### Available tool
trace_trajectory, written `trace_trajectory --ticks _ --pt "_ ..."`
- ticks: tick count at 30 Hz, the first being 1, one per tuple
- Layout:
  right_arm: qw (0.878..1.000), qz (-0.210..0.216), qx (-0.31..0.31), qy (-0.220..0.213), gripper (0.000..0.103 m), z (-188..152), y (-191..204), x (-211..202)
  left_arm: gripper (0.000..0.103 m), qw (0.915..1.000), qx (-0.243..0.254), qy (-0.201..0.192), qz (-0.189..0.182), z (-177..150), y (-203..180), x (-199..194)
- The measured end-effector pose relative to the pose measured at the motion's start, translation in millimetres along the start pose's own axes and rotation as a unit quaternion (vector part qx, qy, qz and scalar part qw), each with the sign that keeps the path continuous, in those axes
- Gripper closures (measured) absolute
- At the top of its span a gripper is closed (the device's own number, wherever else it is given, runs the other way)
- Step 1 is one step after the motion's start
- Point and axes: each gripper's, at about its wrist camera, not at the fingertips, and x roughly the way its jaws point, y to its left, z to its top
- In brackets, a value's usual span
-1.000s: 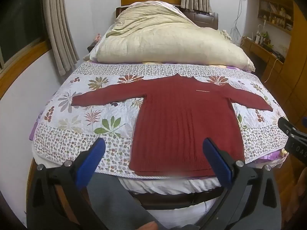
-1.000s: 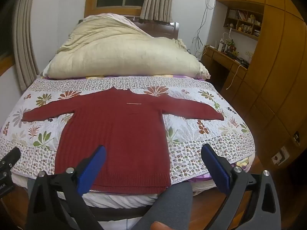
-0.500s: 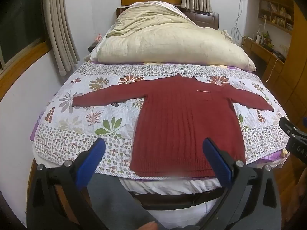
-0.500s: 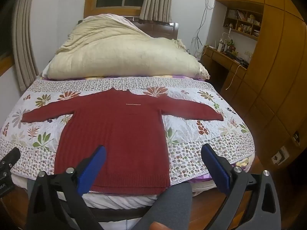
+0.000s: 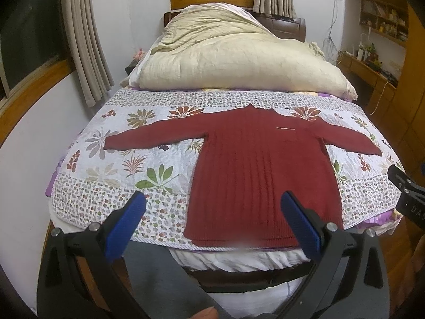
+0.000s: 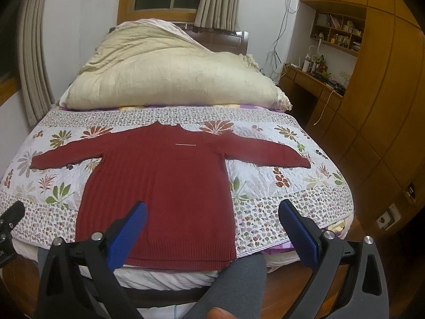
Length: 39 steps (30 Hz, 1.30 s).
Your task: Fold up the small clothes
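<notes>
The left gripper (image 5: 212, 211) and the right gripper (image 6: 212, 216) hung short of the bed's near edge, blue pads spread wide, gripping nothing. The red knit sweater (image 5: 263, 170) lay flat on the floral quilt (image 5: 111, 167), hem at that near edge, sleeves stretched toward the side edges, collar toward the cream duvet (image 5: 239, 61) heaped at the far end. It looked soft, limp and light; cuffs or hem corners seemed the best places to pinch.

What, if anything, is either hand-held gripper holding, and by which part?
Nothing. The left hand-held gripper and right hand-held gripper are both open, short of the red sweater lying flat.
</notes>
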Motion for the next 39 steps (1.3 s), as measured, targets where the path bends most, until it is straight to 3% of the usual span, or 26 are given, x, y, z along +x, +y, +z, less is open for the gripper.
trace_trajectory --ticks 39 --pt "1.0 -0.004 0.001 0.009 0.004 -4.7 1.8 8.3 0.003 1.0 -0.002 0.004 0.006 -1.8 5.3 7.1"
